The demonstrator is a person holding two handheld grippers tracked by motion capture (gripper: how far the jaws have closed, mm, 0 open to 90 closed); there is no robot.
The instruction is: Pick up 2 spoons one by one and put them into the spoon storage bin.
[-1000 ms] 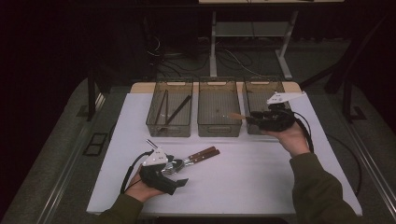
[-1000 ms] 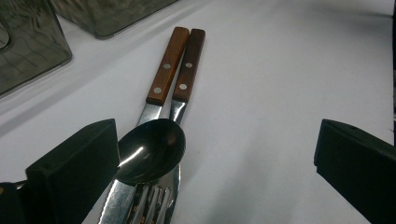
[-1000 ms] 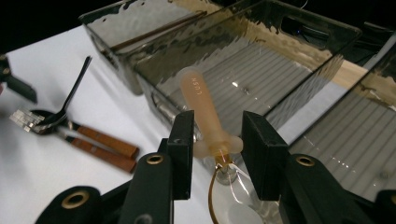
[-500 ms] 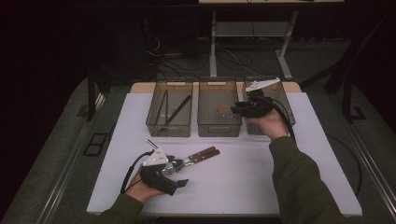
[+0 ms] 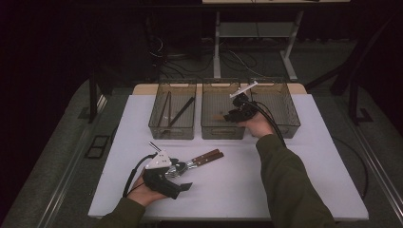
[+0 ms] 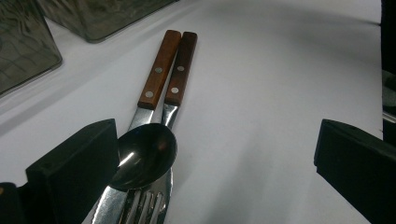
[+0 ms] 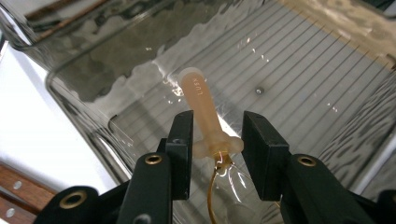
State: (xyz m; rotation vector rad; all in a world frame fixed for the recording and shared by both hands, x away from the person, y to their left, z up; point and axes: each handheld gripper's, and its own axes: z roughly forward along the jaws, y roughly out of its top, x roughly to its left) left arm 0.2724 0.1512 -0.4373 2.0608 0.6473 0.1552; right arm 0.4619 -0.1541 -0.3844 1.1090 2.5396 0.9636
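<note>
My right gripper (image 5: pixel 232 114) hangs over the middle clear bin (image 5: pixel 222 132), tipped down into it. In the right gripper view my right gripper (image 7: pixel 217 140) is shut on a pale peach plastic-handled utensil (image 7: pixel 201 100), its pads on the flared collar; a thin golden wire trails below. My left gripper (image 5: pixel 177 179) rests on the white table, open. In the left gripper view my left gripper (image 6: pixel 215 172) has wide jaws; a steel spoon (image 6: pixel 142 156) lies against the left jaw over a fork (image 6: pixel 144 207). Two wooden-handled pieces of cutlery (image 6: pixel 168 67) lie side by side beyond.
Three clear bins stand in a row at the table's back: the left bin (image 5: pixel 172 129) holds long dark utensils, and the right bin (image 5: pixel 285 124) stands beside my right hand. The white tabletop (image 5: pixel 304 161) ends in a dark floor with cables and table legs behind.
My right hand has carried the peach utensil leftward from the right bin to over the middle bin, and somewhat lower. The left gripper and the cutlery have stayed put.
</note>
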